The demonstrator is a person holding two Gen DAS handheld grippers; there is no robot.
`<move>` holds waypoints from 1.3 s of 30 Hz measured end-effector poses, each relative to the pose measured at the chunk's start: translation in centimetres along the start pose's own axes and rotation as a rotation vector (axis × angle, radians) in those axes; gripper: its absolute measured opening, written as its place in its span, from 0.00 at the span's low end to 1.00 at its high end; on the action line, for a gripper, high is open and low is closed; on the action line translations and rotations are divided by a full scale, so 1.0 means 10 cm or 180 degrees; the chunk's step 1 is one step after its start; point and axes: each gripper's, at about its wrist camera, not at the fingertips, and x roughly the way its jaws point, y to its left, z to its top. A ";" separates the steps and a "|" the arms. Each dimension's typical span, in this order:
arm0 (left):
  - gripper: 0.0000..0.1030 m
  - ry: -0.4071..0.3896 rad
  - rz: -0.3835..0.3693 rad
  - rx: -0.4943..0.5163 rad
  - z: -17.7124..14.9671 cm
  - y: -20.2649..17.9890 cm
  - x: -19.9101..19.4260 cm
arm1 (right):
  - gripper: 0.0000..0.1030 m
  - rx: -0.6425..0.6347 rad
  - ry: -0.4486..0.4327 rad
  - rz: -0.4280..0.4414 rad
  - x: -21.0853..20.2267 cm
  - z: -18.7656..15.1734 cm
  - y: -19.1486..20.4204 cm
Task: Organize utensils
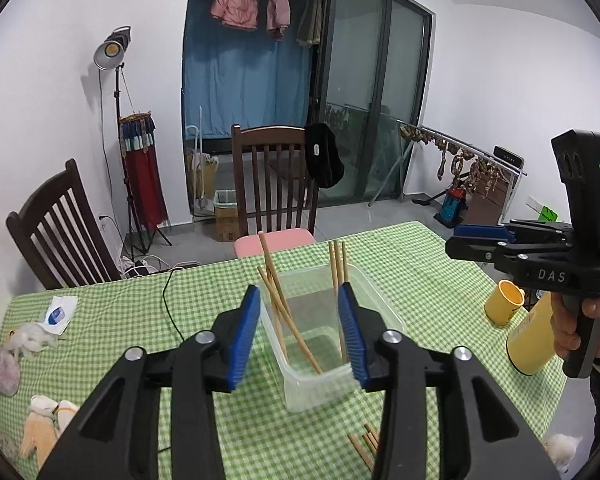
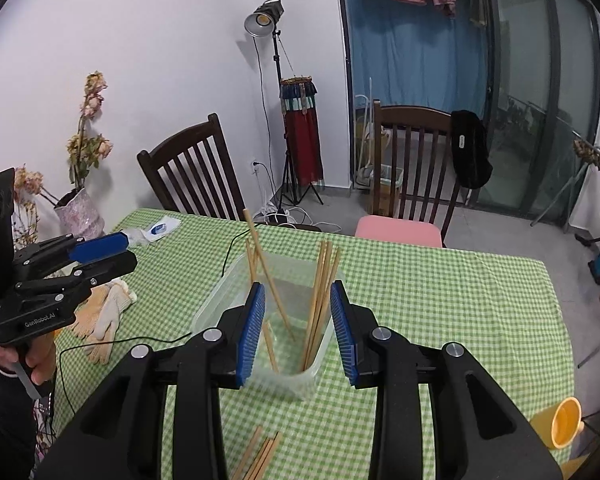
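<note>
While both tongs hung above the desk (image 1: 420,264), the following applied:
Left tongs (image 1: 302,334): apart, clamping nothing.
Right tongs (image 2: 298,332): apart, clamping nothing.
Container (image 1: 376,312): clear plastic, mid-desk.
Chopsticks (image 2: 318,300): leaning inside container.
Loose chopsticks (image 2: 260,456): flat on desk, 6 o'clock of container.
Yellow cup (image 1: 504,302): 3 o'clock of container.

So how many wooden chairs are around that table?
2. One chair stands at the table's far left corner; the other chair, with a pink cushion, is at the far side. Others may be out of view.
</note>
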 end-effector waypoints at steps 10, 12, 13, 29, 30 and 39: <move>0.58 -0.0243 0.0240 -0.0408 -0.81 -0.16 -0.44 | 0.59 -0.0374 -0.0393 -0.0342 -0.43 -0.59 0.26; 0.60 -0.0309 0.0354 -0.0392 -1.02 -0.21 -0.51 | 0.66 -0.0457 -0.0540 -0.0463 -0.52 -0.73 0.34; 0.62 -0.0332 0.0400 -0.0389 -1.08 -0.21 -0.53 | 0.66 -0.0504 -0.0589 -0.0527 -0.56 -0.80 0.38; 0.90 -0.0851 0.0854 -0.0238 -2.42 -0.77 -1.33 | 0.82 -0.0592 -0.0931 -0.0801 -0.91 -2.08 0.71; 0.90 -0.0856 0.0859 -0.0242 -2.47 -0.79 -1.34 | 0.82 -0.0530 -0.0920 -0.0761 -0.92 -2.16 0.71; 0.92 -0.0959 0.0927 -0.0288 -2.94 -0.91 -1.61 | 0.82 -0.0345 -0.0946 -0.0754 -1.05 -2.74 0.94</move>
